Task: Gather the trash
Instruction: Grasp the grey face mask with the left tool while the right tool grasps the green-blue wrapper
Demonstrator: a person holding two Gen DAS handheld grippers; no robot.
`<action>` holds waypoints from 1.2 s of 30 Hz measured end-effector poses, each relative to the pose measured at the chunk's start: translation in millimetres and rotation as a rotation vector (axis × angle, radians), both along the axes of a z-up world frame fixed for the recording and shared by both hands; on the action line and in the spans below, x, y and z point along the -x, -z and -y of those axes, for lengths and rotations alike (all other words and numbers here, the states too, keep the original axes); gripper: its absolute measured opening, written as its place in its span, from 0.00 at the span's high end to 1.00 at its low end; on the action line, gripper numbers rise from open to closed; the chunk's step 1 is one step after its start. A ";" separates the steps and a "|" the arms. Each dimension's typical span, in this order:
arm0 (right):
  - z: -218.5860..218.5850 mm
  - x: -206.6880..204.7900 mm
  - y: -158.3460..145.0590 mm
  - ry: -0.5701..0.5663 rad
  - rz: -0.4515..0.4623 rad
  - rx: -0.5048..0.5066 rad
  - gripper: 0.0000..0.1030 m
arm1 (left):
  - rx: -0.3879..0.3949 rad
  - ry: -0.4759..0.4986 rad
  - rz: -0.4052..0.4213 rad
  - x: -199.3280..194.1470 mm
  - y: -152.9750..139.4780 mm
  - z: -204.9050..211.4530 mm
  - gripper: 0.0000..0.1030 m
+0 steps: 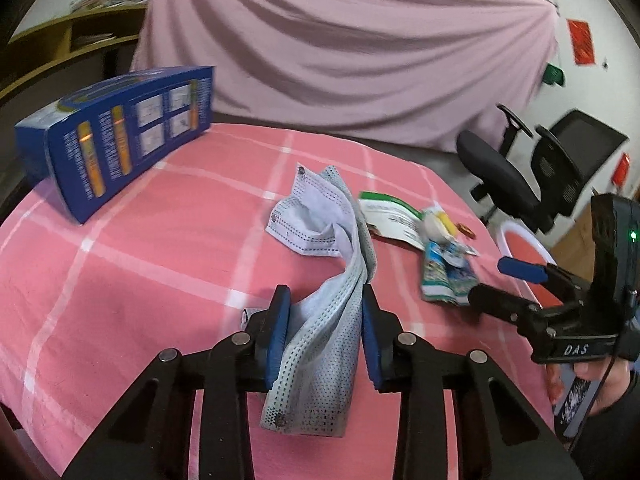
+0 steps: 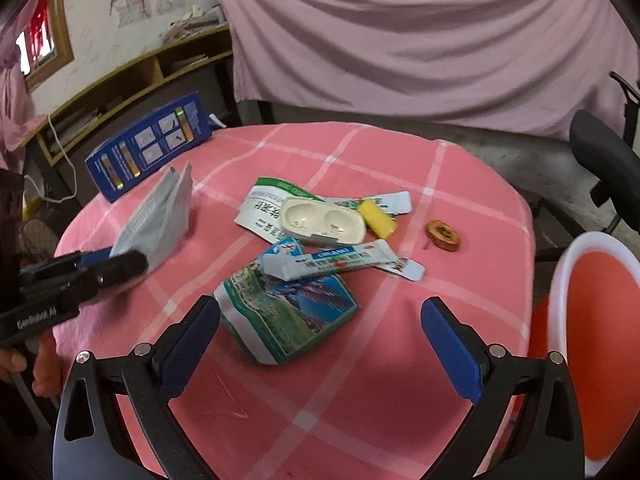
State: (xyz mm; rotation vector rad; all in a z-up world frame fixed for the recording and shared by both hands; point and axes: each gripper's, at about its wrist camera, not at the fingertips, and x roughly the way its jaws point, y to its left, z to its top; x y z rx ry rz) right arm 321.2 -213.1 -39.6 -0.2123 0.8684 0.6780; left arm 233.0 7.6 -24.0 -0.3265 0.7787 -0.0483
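Mask (image 1: 320, 320) pinched in left gripper (image 1: 324, 336) fingers, lower centre; right gripper (image 2: 320, 344) open over wrapper (image 2: 286, 316); next: bin mask, w/ right closing on wrapper.

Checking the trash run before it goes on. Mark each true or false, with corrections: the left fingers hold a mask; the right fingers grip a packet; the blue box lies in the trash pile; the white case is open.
1. Left gripper holds the mask: true.
2. Right gripper grips the packet: false, it is open above it.
3. Blue box lies in the pile: false, it stands apart.
4. White case is open: true.
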 end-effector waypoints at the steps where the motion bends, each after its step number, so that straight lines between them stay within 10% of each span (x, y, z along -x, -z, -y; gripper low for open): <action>1: -3.2 -1.1 0.6 -0.008 -0.004 0.003 0.01 | 0.013 -0.011 -0.003 0.2 1.2 -3.6 0.72; 11: -34.4 3.8 13.8 -0.089 -0.021 0.098 0.07 | 0.037 -0.014 -0.003 0.2 0.7 -9.4 0.72; 17: -26.2 3.1 10.4 -0.070 -0.026 0.058 0.30 | 0.032 -0.017 0.004 1.0 0.0 -6.4 0.75; 36: 3.0 32.4 -20.2 -0.064 0.113 -0.147 0.35 | -0.040 -0.046 0.152 29.8 -21.4 18.1 0.85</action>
